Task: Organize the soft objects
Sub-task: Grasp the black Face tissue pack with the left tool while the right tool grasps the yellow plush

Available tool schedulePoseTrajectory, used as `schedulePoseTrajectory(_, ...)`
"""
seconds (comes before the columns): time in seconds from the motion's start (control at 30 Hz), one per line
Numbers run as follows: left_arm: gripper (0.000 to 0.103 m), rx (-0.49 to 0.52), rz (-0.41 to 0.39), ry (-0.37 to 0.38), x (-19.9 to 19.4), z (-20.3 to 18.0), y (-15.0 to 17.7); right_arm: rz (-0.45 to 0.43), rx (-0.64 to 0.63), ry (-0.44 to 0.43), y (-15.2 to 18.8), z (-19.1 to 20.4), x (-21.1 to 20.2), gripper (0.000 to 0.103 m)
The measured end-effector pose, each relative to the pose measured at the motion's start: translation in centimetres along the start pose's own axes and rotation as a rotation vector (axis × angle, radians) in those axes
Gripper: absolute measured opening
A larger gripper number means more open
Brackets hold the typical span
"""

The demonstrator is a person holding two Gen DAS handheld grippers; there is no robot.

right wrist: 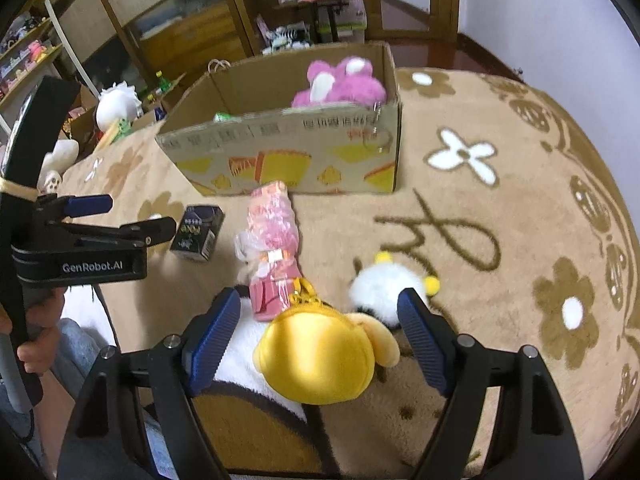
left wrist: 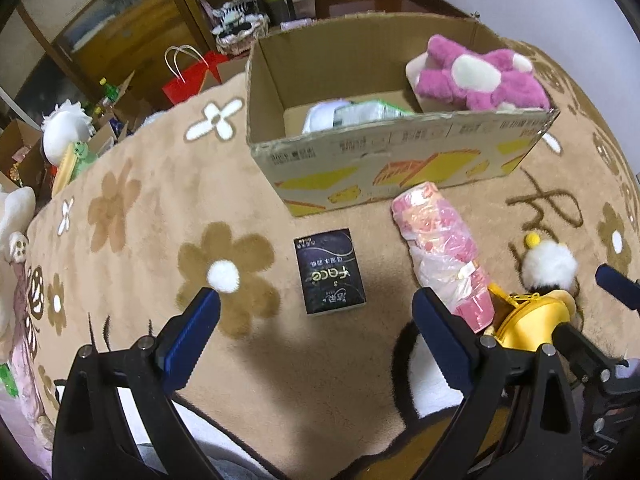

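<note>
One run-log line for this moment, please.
left claw open, empty | right claw open around yellow plush | pink plush in box

my right gripper (right wrist: 316, 320): ribbed blue pads, matt black plastic | yellow pouch (right wrist: 316, 360): smooth cloth, metal zip | pink pack (right wrist: 274, 248): glossy crinkled plastic wrap | box (right wrist: 304, 152): matt printed cardboard | rug (right wrist: 500, 264): fuzzy pile | pink toy (right wrist: 340, 84): shaggy plush

One cardboard box (left wrist: 400, 152), one pink plush (left wrist: 480, 76), one yellow pouch (right wrist: 316, 356), one dark carton (left wrist: 329, 270), one pink packet (left wrist: 444, 252), one white pompom toy (right wrist: 384, 288)
</note>
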State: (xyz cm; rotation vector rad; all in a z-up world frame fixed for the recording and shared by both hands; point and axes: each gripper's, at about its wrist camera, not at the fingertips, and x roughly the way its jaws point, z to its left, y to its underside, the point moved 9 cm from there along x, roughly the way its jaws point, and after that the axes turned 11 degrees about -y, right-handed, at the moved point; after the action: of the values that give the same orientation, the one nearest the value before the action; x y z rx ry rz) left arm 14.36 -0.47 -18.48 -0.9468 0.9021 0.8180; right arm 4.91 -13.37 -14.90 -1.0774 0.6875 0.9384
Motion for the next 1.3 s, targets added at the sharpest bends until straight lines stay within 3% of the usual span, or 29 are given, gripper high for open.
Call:
schedulePoseTrajectory(0.6, 0.095, 0.026, 0.13, 0.012, 5.7, -1.1, 0.3, 0.202, -0.013, 0.015, 2.8, -0.5, 5.8, 0.085)
schedulePoseTrajectory(0.73, 0.083, 0.024, 0.158, 0.034, 7.0, -1.7, 0.2, 0.223, -0.067, 0.059, 2.9, -0.7, 6.8, 0.086)
schedulePoseTrajectory(0.9, 0.064, 0.006, 0.171, 0.026, 8.5, -1.6, 0.3, 0.22, -0.081, 0.064, 2.8, -0.4, 6.7, 0.079)
schedulePoseTrajectory(0.97, 0.047, -0.002, 0.178, 0.031, 9.2, -1.2, 0.2, 0.217, -0.08, 0.062, 2.8, -0.4, 6.4, 0.077)
schedulePoseTrajectory(1.3, 0.046, -0.008, 0.139, 0.02, 8.0, -0.6, 0.5, 0.161, -0.091, 0.04, 1.9, -0.2, 4.4, 0.074)
